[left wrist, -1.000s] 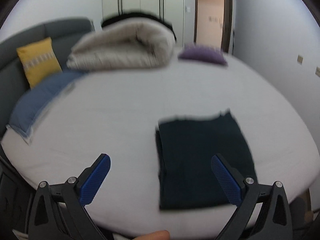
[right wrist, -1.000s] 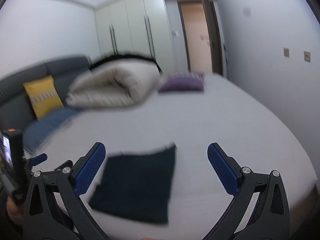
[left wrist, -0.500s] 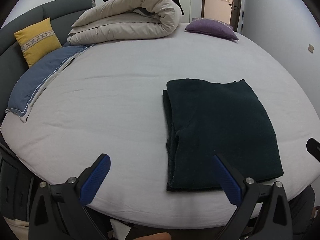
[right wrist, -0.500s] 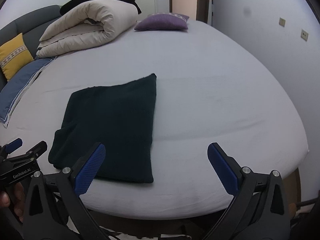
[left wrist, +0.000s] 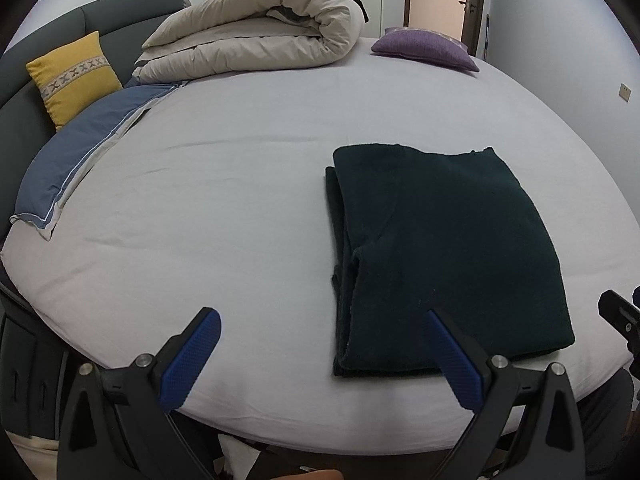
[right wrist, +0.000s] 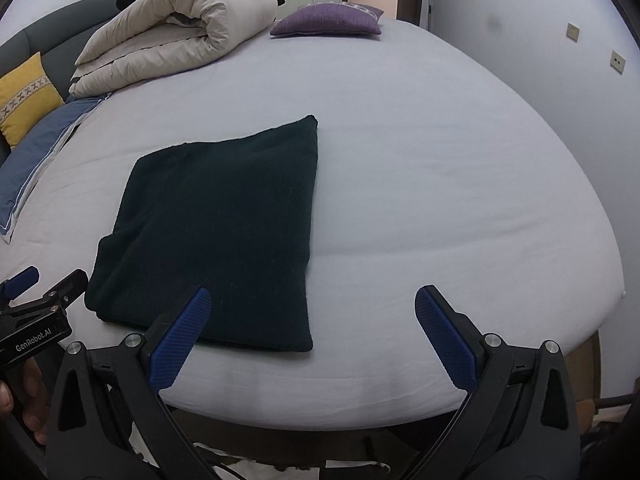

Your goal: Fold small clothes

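A dark, near-black knit garment lies folded into a rectangle on the pale grey bed, close to the near edge. In the right wrist view the same garment sits left of centre. My left gripper is open above the bed's near edge, its right fingertip over the garment's near left corner. My right gripper is open too, with its left fingertip over the garment's near edge. Neither gripper holds anything. The other tool's tip shows at the frame edge.
A rolled beige duvet lies at the far side of the bed, with a purple cushion to its right. A blue pillow and a yellow cushion sit at the left by a grey headboard. A wall bounds the right.
Both views have tilted down and moved closer to the bed, so the folded garment appears larger and nearer. Both grippers stay open. The garment has not moved.
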